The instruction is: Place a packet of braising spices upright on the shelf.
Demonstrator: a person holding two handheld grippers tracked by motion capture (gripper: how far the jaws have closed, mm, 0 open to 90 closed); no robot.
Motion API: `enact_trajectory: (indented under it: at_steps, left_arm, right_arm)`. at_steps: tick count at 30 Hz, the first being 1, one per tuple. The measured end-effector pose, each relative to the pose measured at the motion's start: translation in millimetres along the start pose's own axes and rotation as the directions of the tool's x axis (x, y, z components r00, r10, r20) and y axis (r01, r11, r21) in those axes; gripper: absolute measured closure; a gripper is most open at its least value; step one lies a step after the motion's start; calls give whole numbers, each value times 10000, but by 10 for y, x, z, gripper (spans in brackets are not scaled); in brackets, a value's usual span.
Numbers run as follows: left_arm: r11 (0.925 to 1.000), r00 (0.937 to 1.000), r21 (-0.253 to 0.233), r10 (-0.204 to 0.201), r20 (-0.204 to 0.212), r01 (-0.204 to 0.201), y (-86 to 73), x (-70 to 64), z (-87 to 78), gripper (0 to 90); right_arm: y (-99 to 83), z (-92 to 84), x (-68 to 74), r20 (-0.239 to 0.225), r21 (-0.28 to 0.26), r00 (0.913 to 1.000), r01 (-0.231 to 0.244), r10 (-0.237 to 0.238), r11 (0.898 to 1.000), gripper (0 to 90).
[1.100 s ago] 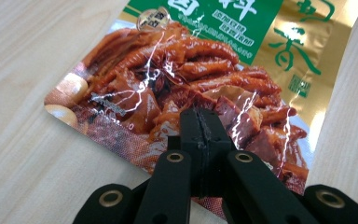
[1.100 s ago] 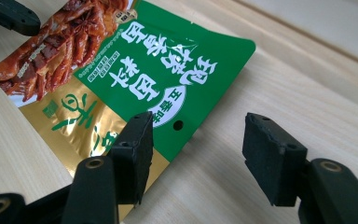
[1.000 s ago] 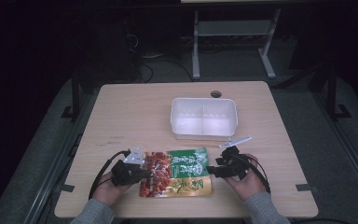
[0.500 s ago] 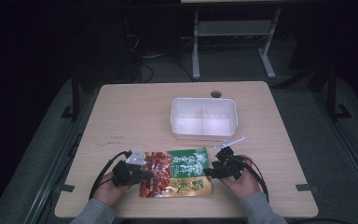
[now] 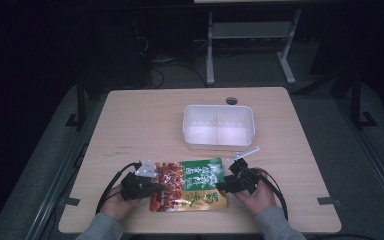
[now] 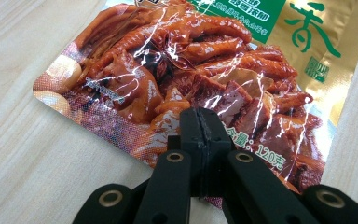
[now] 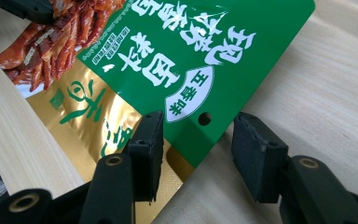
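A snack pouch lies flat near the table's front edge, with a red food picture on its left half and green and gold print on its right. My left gripper is shut on the pouch's left end; in the left gripper view its jaws pinch the edge of the pouch. My right gripper is at the pouch's right end. Its jaws have just been closing and stand either side of the green edge, with a gap still showing at the right gripper.
A white, two-compartment plastic container stands behind the pouch, right of centre on the wooden table. A round cable hole sits at the table's back edge. A metal stand and dark floor lie beyond.
My right gripper has edged left onto the pouch's right edge and its jaws have narrowed. The left gripper and the pouch have stayed put.
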State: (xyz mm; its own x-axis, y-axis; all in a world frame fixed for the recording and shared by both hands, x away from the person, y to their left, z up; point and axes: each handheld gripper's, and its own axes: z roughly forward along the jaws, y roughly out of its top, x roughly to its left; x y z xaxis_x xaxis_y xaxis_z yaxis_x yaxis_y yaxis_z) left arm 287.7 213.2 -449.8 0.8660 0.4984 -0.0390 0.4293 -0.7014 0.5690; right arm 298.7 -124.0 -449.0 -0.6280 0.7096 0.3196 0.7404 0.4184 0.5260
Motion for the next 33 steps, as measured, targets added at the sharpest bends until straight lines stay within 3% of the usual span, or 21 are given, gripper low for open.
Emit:
enact_trajectory:
  at_steps: [10, 11, 16, 22, 33]
  left_arm:
    - [10000, 10000, -10, 2, -14, -2, -2, -2, 3, 897]
    - [10000, 10000, -13, 0, -15, 0, -2, -2, 4, 896]
    - [10000, 10000, -15, 11, -22, -11, -2, -4, 5, 895]
    - [10000, 10000, -52, 14, -23, -14, -5, -8, 5, 887]
    - [9999, 10000, -98, 45, -42, -46, -4, -13, 5, 861]
  right_arm:
    - [1, 11, 11, -193, -1, 9998, -22, 22, 10000, 552]
    - [3, 9, 8, -429, -34, 9990, -101, 99, 9999, 565]
    - [34, 44, 25, -748, -81, 9970, -186, 179, 9998, 600]
    - [89, 140, 96, -731, 72, 9973, -34, 40, 10000, 656]
    - [97, 202, 84, -861, 132, 9959, -282, 292, 9995, 756]
